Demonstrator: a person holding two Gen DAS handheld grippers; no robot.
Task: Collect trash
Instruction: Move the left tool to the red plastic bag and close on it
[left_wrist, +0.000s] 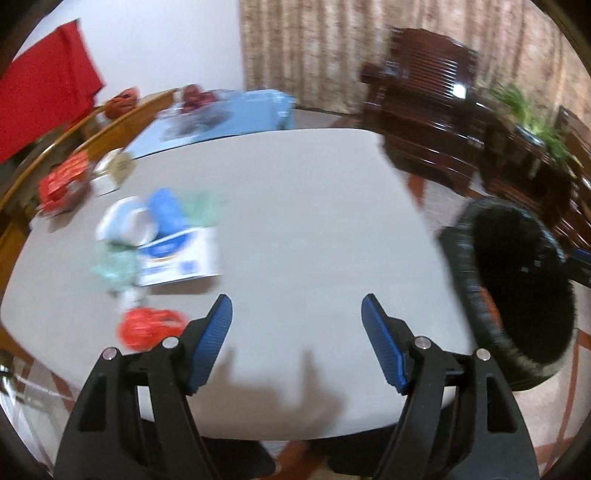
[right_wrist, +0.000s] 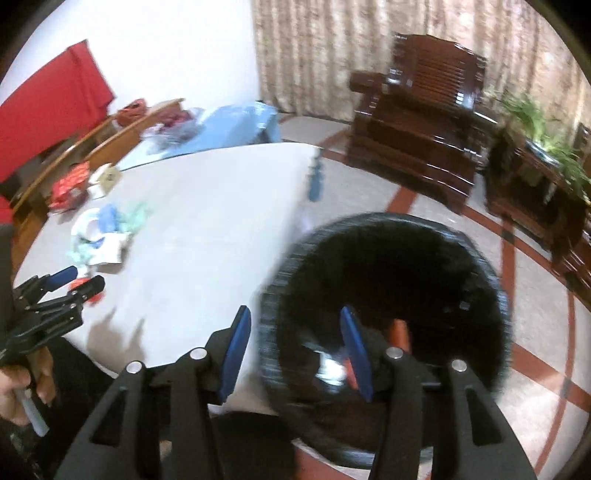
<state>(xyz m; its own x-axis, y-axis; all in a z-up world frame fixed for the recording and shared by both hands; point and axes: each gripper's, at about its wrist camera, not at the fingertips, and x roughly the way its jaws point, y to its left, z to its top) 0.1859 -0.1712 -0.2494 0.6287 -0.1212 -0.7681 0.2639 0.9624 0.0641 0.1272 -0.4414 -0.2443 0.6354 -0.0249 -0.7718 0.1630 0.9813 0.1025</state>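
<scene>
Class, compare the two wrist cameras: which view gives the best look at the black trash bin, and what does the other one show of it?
The right wrist view: the black trash bin fills the lower middle, with its whole round rim and some trash inside visible beyond the open right gripper. The left wrist view catches the bin only at its right edge, partly cut off.

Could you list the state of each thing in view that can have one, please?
Left gripper: open, empty, over the table.
Right gripper: open, empty, above the bin's near rim.
Bin: upright, open-topped, some trash inside.
White box: on the table, among crumpled litter.
Red wrapper: crumpled, near the table edge.
</scene>
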